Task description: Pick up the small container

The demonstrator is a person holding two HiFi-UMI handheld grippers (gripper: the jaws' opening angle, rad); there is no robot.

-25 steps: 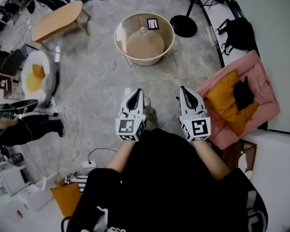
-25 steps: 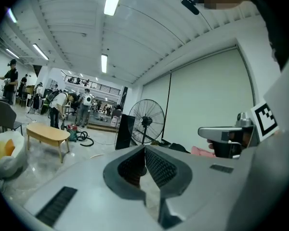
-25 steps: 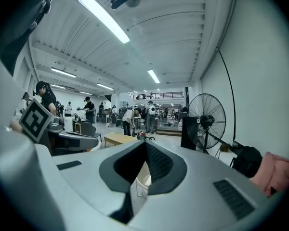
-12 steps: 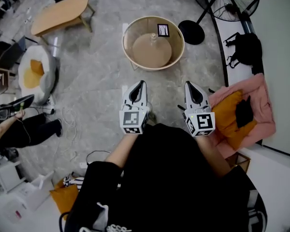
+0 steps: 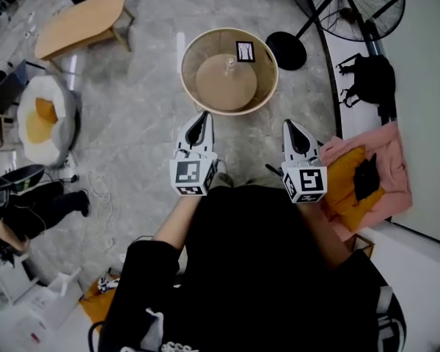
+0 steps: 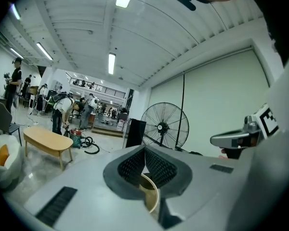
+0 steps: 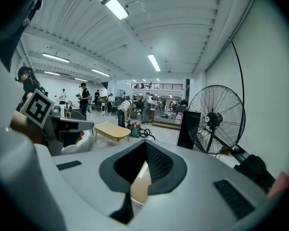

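Compared with a second ago, both grippers are sitting nearer the round, high-rimmed tabletop [image 5: 185, 77]. The left gripper [image 5: 203, 117] is now almost reaching its near rim, while the right gripper [image 5: 289, 125] is hanging off to the rim's right. The left fingers [image 6: 131, 170] are pressing together with nothing between them, and so are the right fingers [image 7: 160, 163]. The container [image 5: 229, 63] is standing near the tabletop's middle, ahead of the left fingers and slightly to their right, well apart from both pairs. A black-and-white card [image 5: 246, 51] is lying just beyond it. The container's contents are too small to make out.
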